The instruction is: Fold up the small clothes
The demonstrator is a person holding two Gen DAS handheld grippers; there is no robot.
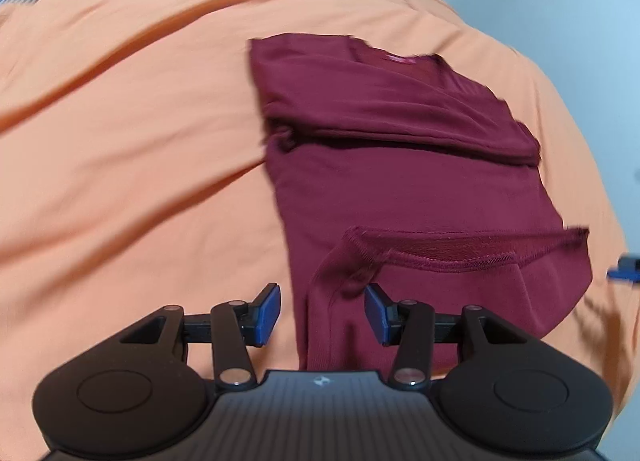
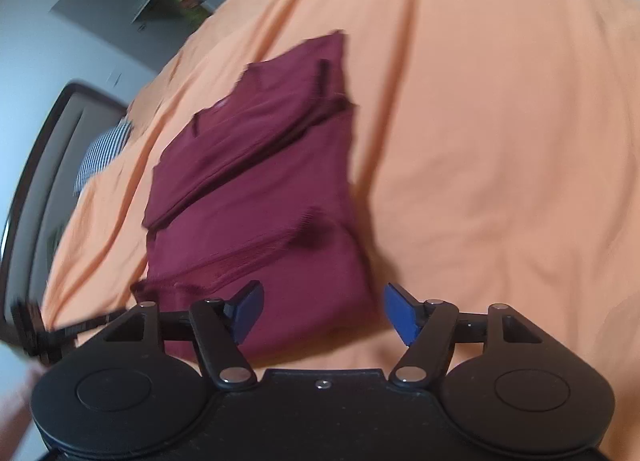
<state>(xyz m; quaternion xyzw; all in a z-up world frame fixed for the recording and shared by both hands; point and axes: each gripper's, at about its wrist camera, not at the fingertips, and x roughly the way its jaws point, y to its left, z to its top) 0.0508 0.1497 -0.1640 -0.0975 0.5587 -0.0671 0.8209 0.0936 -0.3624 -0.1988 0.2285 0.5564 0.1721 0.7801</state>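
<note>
Folding a maroon shirt (image 1: 400, 165) lying partly folded on the orange bed sheet (image 1: 140, 141), sleeves tucked in, near hem (image 1: 440, 257) turned up. Left hand-held gripper (image 1: 322, 313) and right hand-held gripper (image 2: 322, 311) both spread, pinching nothing, poised at the near edge. Probably next: pinching both near corners and carrying them toward the collar (image 1: 396, 57).

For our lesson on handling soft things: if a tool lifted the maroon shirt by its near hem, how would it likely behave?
The shirt would probably droop, not hold shape: it shows soft creases and a curled hem. Its layers look loose, so the folds may fall open. Pushed, it would likely bunch, and might drag the wrinkled orange sheet along.
</note>
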